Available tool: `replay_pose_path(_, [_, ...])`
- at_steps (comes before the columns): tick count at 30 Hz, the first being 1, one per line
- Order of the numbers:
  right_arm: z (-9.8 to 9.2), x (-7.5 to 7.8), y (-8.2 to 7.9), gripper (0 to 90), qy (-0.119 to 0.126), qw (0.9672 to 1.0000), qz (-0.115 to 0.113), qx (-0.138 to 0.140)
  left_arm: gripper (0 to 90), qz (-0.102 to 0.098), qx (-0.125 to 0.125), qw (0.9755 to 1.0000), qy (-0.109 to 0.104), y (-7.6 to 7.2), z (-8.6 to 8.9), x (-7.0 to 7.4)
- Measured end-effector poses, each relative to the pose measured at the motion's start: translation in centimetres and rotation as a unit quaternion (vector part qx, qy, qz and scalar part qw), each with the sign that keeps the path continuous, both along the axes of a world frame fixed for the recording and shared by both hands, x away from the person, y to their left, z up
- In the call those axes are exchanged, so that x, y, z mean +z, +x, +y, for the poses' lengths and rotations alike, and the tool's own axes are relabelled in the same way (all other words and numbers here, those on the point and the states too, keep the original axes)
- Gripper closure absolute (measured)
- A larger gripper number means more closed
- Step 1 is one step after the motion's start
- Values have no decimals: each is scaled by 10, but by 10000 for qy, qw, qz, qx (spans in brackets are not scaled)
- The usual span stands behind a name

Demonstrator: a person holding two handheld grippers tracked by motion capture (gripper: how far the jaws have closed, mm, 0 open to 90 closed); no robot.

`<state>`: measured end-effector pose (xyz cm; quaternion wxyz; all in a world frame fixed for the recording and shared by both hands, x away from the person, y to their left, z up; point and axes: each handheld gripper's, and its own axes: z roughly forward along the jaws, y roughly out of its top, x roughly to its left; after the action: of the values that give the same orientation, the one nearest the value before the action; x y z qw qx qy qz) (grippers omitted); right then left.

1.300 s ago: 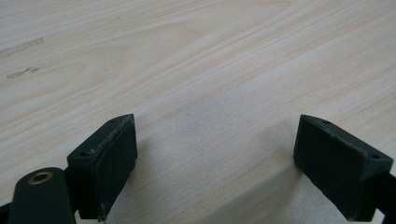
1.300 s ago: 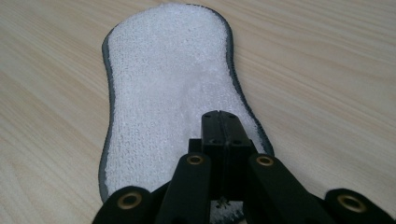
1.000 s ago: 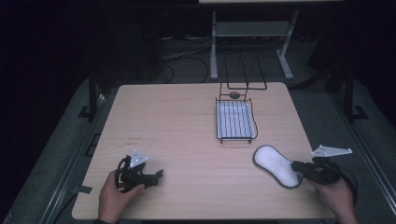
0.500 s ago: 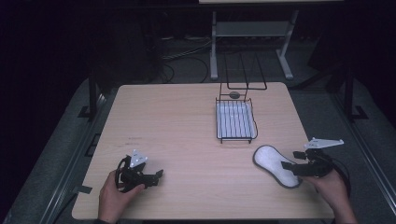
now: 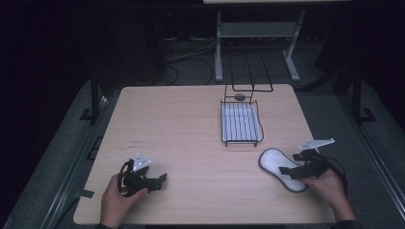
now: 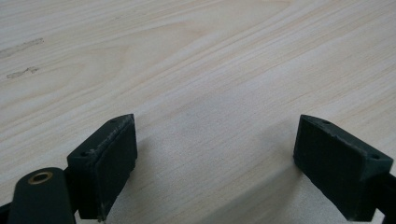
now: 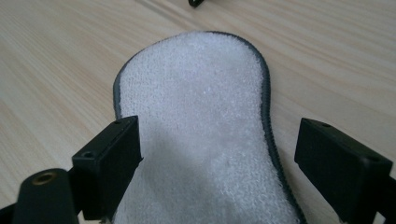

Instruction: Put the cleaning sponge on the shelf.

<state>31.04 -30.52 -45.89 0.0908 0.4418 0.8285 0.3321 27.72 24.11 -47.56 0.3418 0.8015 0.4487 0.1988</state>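
Item: white insole-shaped pad (image 5: 281, 169) with grey edging, fleecy top, lying flat on the worktop (image 5: 191, 129) near its front right corner.
Right gripper (image 5: 289, 171): held in the person's right hand (image 5: 329, 183), low over the near end of the pad; fingers (image 7: 109, 163) spread wide, one to each side of the pad's narrow waist, not closed on it.
Left gripper (image 5: 160, 179): held in the left hand (image 5: 117, 200) at the front left of the worktop, well apart from the pad; fingers (image 6: 105, 161) spread wide over bare wood, holding nothing.
Container: black wire basket (image 5: 241, 125) with a pale bottom, right of centre toward the far edge, its wire handle raised behind it; a small dark round object (image 5: 239, 97) sits at its far end, and I cannot tell whether inside or just behind.
Surface: light wood-grain worktop.
Room: dark; grey floor, cables (image 5: 191, 57) and a pale metal stand (image 5: 258, 33) beyond the far edge.
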Motion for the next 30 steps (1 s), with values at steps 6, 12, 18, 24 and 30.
replay_pose_path(6, [2, -4, 1, 138, -6, 10000, 51, 66, 127, 0, 0, 10000, -1, 0, 0, 0])
replay_pose_path(12, [3, -7, 1, 139, -62, 9998, 96, 175, 127, 0, 1, 10000, -1, 0, 0, 0])
replay_pose_path(18, [4, -7, 1, 180, -65, 9996, 152, 232, 127, -2, -1, 10000, -3, 0, 0, 0])
replay_pose_path(24, [4, -6, -1, 238, -36, 9996, 164, 246, 127, -1, 0, 10000, -3, 0, 0, 0])
replay_pose_path(30, [4, -5, -1, 260, -51, 9995, 196, 222, 127, -2, 0, 10000, -2, 0, 0, 0])
